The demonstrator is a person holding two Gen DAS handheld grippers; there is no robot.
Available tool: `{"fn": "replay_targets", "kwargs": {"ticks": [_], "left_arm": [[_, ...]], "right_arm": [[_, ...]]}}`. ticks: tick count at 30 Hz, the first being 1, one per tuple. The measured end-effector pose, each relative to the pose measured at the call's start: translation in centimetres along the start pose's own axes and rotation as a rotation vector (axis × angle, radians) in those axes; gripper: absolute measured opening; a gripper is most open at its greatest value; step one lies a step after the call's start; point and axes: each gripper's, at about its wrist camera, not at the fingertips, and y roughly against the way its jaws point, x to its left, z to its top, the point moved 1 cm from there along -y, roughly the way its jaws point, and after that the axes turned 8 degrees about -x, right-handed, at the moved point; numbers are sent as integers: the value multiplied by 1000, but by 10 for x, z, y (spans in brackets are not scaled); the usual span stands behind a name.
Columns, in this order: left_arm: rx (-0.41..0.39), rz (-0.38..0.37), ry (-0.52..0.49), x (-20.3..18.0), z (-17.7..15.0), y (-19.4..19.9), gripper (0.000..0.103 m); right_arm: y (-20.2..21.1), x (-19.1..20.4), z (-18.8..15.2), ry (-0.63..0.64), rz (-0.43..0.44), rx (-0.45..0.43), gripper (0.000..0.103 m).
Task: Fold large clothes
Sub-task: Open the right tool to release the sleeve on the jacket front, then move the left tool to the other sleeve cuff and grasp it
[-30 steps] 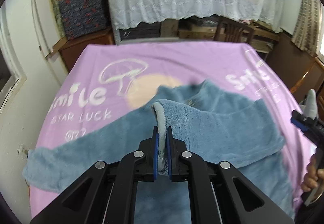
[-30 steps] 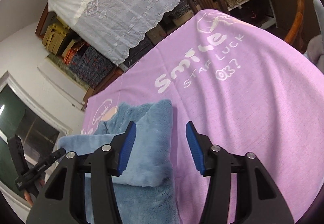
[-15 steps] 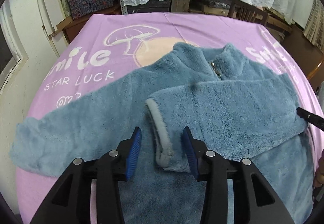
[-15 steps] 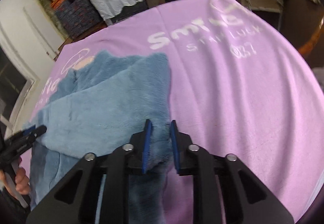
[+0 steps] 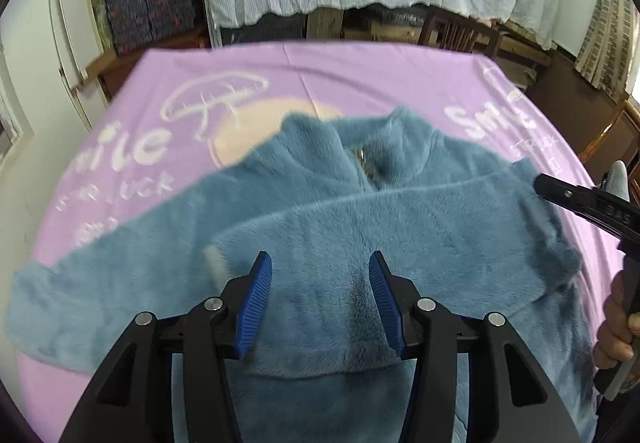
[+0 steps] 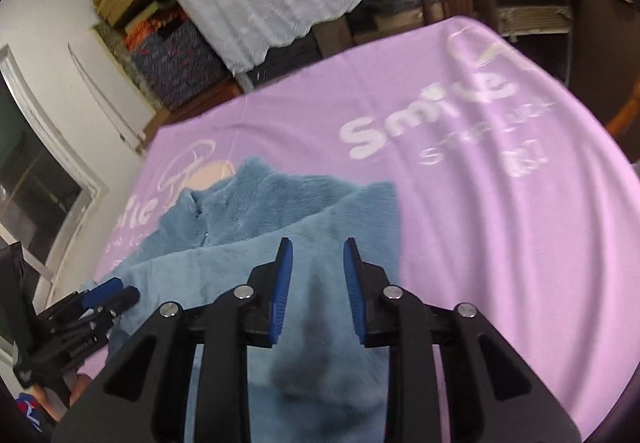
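We see the blue fleece sweater [image 5: 360, 227] spread across the centre of the frame on the purple blanket [image 5: 320, 75], one sleeve folded over its chest. Our left gripper [image 5: 320, 299] has just been opening: its jaws stand apart above the fleece, holding nothing. Our right gripper [image 6: 316, 283] has narrow jaws, slightly parted over the folded sleeve [image 6: 248, 267], with fleece showing between them; we cannot tell whether they pinch it

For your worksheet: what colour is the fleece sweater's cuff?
Pale grey cuff, blurred, best in the left wrist view.
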Motion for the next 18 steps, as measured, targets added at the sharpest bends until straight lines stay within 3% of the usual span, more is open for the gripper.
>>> {"fn": "replay_targets", "kwargs": {"ticks": [2, 4, 8, 11, 15, 18], "left_arm": [[35, 7, 4, 2, -8, -15, 52], [19, 2, -7, 2, -12, -19, 54], [10, 17, -30, -2, -14, -17, 55], [6, -17, 20, 8, -13, -9, 55], [-19, -30, 89, 26, -11, 6, 55], [10, -45, 122, 36, -16, 3, 55]], "right_arm": [[-23, -7, -3, -9, -26, 40, 25], [-35, -18, -9, -15, -60, 85, 18], [-28, -36, -4, -109, 2, 83, 15], [-9, -30, -8, -96, 2, 49, 21], [26, -9, -17, -54, 83, 12, 34], [27, 5, -33, 9, 81, 67, 47]]}}
